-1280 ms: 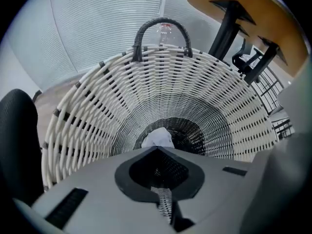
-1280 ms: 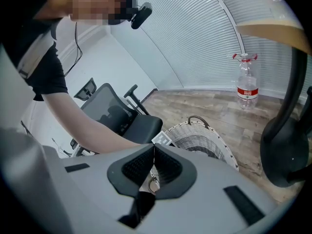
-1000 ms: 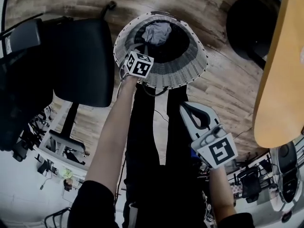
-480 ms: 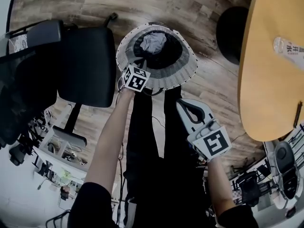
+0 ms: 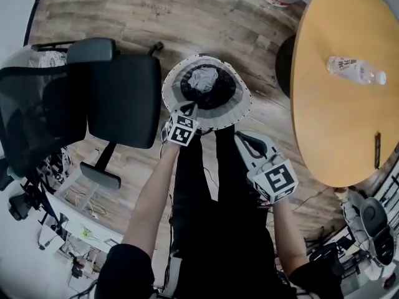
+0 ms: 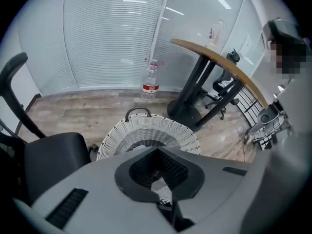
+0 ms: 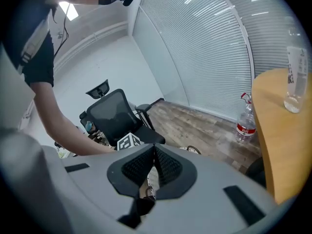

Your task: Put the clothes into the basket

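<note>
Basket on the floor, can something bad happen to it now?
Maybe. The basket sits right by the person's legs, so a step forward could knock it over and spill the grey cloth. The chair stands close beside it and could bump it if it rolls. The bottle lies on its side on the table and might roll off.

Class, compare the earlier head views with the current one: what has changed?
Both the left gripper and right gripper rose away from the basket, which now looks smaller as the view lifted too. Nothing was grasped or released; both jaws stayed shut and empty. The grey garment stayed in the basket.
</note>
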Available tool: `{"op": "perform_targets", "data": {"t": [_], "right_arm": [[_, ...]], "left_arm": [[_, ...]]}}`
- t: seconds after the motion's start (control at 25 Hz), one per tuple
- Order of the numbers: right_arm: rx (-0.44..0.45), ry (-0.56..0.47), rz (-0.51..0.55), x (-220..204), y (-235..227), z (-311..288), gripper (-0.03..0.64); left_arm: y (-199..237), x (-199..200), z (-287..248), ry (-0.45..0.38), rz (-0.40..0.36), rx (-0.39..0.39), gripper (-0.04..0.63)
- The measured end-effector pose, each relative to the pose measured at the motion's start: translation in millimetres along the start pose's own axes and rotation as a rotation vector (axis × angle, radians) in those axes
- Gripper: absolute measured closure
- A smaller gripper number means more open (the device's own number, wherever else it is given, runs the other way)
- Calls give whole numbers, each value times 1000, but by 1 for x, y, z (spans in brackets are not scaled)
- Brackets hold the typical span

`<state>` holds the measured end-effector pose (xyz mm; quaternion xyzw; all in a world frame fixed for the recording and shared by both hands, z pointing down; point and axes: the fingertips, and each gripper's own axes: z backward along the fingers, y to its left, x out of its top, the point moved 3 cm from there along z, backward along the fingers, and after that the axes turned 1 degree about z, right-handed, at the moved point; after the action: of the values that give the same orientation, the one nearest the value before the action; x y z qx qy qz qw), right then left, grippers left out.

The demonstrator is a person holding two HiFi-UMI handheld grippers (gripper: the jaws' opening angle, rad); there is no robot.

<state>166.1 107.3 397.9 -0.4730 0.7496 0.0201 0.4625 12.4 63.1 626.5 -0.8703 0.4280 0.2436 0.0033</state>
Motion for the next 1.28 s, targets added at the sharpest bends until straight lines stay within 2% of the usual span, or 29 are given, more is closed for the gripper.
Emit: {"op": "perform_targets", "data": {"t": [0.16, 0.32, 0.52, 0.88, 1.08, 1.28], "right_arm": [[-6, -25, 15, 12, 5, 17, 600], [3, -59, 43, 33, 17, 29, 600], [28, -100, 75, 71, 33, 49, 600], [93, -147, 98, 104, 51, 76, 600], [137, -189, 96, 124, 56, 87, 600], [160, -224, 117, 141, 61, 99, 600]], "left_arm": [[-19, 14, 32, -35, -6, -8, 583], [-30, 36, 72, -86, 19, -9, 584], [-49, 75, 143, -187, 57, -14, 583], [-88, 92, 242, -362, 150, -49, 584], [-97, 113, 290, -490, 228, -62, 584], [-111, 136, 331, -600, 221, -80, 584]]}}
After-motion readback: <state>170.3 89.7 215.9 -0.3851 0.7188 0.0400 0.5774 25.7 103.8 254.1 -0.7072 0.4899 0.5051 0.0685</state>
